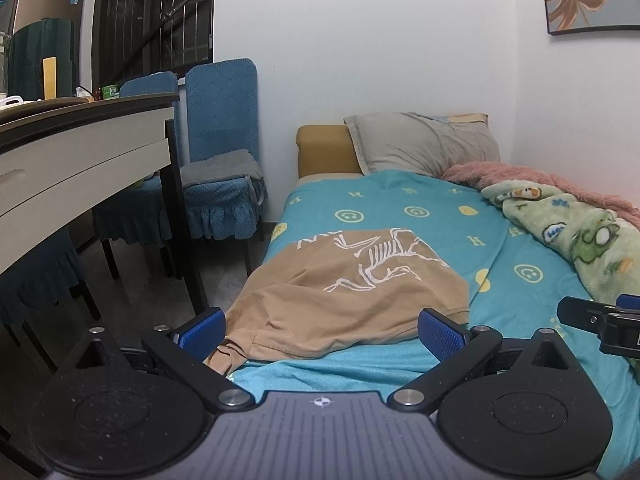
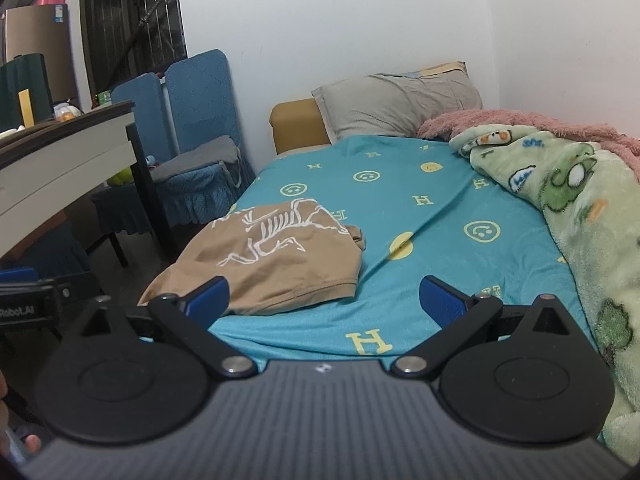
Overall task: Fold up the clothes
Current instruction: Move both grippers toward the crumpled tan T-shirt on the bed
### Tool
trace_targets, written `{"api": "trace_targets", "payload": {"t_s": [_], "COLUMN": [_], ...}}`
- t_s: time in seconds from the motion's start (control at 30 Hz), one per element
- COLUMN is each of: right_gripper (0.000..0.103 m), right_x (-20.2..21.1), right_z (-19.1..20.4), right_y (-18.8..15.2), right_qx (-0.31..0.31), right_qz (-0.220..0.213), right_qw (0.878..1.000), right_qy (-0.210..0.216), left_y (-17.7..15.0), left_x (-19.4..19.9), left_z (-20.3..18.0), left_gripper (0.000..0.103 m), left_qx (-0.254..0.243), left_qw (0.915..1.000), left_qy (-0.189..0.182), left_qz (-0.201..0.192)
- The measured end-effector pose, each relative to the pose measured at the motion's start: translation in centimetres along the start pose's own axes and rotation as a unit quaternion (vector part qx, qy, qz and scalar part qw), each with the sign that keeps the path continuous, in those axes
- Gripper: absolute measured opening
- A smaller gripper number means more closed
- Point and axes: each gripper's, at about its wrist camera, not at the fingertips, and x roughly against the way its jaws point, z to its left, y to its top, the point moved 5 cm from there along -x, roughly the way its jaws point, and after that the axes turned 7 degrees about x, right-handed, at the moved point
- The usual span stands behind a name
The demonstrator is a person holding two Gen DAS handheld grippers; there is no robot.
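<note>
A tan shirt (image 1: 352,288) with a white print is spread, partly folded, on the teal sheet (image 1: 400,208) toward the bed's 9 o'clock edge. The left gripper (image 1: 320,330) is held released just before the shirt's near hem, nothing grasped. The right gripper (image 2: 324,300) is likewise spread wide, the shirt seen at its 10 o'clock. A green blanket (image 2: 580,208) is heaped at 3 o'clock.

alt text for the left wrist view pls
A tan t-shirt with a white skeleton print lies crumpled on a teal bedsheet, between the open left gripper fingers. A grey pillow and green blanket lie beyond.
</note>
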Motion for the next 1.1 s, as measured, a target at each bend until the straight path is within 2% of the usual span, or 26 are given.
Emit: {"api": "trace_targets", "payload": {"t_s": [0.17,0.67,0.77,0.93,1.1], "right_gripper": [0.103,0.103,0.103,0.103,0.103], "right_x": [0.3,1.9,2.2,2.5,2.1], "right_z": [0.2,1.4,1.5,1.4,0.0], "right_y": [0.0,0.9,0.8,0.5,0.3], "right_qx": [0.002,0.001,0.005,0.012,0.011], "right_qz": [0.001,-0.011,-0.019,-0.039,-0.063], "right_qw": [1.0,1.0,1.0,0.999,0.998], "right_qy": [-0.002,-0.01,-0.002,0.01,-0.006], "left_y": [0.1,-0.4,-0.4,-1.2,-2.1], "left_x": [0.0,1.0,1.5,1.7,0.7], "left_z": [0.4,-0.2,-0.2,-0.6,-1.2], "left_gripper": [0.103,0.103,0.103,0.103,0.103], "left_qx": [0.002,-0.012,-0.011,-0.037,-0.051], "left_qw": [0.9999,0.9999,0.9999,0.9988,0.9985], "left_qy": [-0.003,-0.005,-0.007,-0.004,0.0], "left_qz": [0.017,0.003,0.001,-0.031,-0.02]}}
